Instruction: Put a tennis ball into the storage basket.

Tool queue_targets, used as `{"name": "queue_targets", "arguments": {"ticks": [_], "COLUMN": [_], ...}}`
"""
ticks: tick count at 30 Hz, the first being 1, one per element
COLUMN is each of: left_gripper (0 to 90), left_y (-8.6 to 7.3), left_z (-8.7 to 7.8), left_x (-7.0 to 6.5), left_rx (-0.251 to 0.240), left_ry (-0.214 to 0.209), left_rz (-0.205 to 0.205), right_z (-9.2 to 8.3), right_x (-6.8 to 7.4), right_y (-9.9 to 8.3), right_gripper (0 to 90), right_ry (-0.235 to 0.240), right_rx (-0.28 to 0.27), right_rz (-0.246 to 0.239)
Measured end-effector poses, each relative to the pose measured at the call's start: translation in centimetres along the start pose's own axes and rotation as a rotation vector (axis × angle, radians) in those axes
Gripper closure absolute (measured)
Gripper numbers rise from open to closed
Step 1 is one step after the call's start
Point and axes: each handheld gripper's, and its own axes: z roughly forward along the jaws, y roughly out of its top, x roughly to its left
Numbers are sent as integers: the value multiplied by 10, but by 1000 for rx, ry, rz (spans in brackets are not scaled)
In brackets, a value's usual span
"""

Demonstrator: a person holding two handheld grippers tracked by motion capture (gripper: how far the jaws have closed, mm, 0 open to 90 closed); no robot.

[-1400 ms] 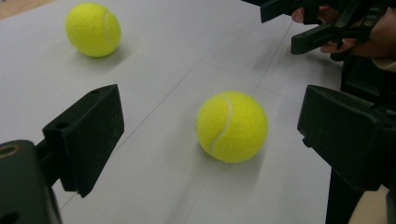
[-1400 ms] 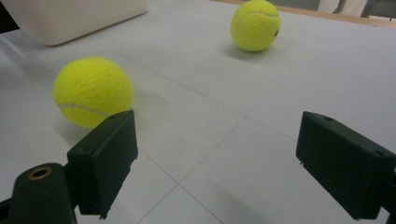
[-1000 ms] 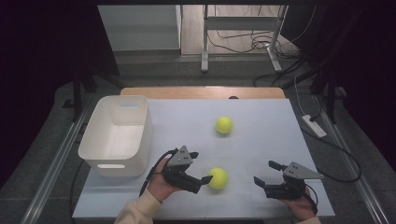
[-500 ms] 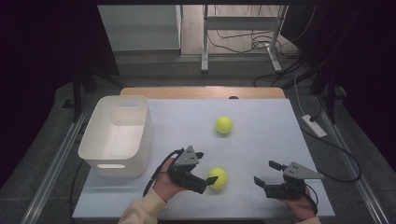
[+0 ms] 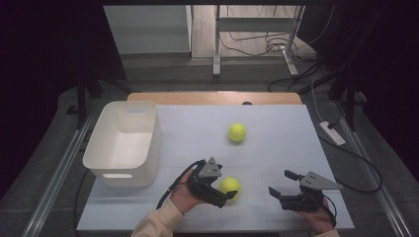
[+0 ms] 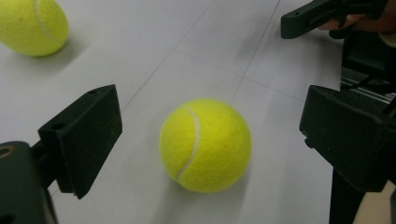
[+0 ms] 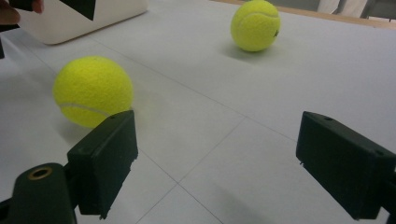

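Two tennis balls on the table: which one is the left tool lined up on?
The near tennis ball, sitting between the open jaws of the left tool without touching them. The other tennis ball lies farther back, mid-table, away from both tools.

near ball (image 6: pixel 205 144): bright yellow with a white curvy line
far ball (image 5: pixel 237 132): yellow
left gripper (image 5: pixel 225 190): black
bin (image 5: pixel 101 155): white
table (image 5: pixel 276 138): pale grey
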Motion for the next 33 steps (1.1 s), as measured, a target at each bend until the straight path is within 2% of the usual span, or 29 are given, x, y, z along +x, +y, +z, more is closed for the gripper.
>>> {"name": "queue_targets", "arguments": {"ticks": [8,16,23,28,32,33], "left_gripper": [65,52,49,46,43,42], "left_y": [-3,-5,-7,-8,-9,-9], "left_z": [11,19,27,37,42,43], "left_x": [0,1,1,0,-1,0], "left_rx": [43,86,95,136,151,162], "left_ry": [-9,-13,-16,-9,-4,-3], "left_rz": [-12,-6,-20,2,7,20], "right_z": [0,0,0,0,0,0], "right_x": [0,0,0,0,0,0], "right_y": [0,0,0,0,-1,-1], "right_gripper": [128,128,128,128,128,128], "right_ry": [0,-2,-3,-3,-2,-2], "right_rx": [1,2,4,4,5,6], "right_rz": [0,-2,-4,-4,-4,-4]}}
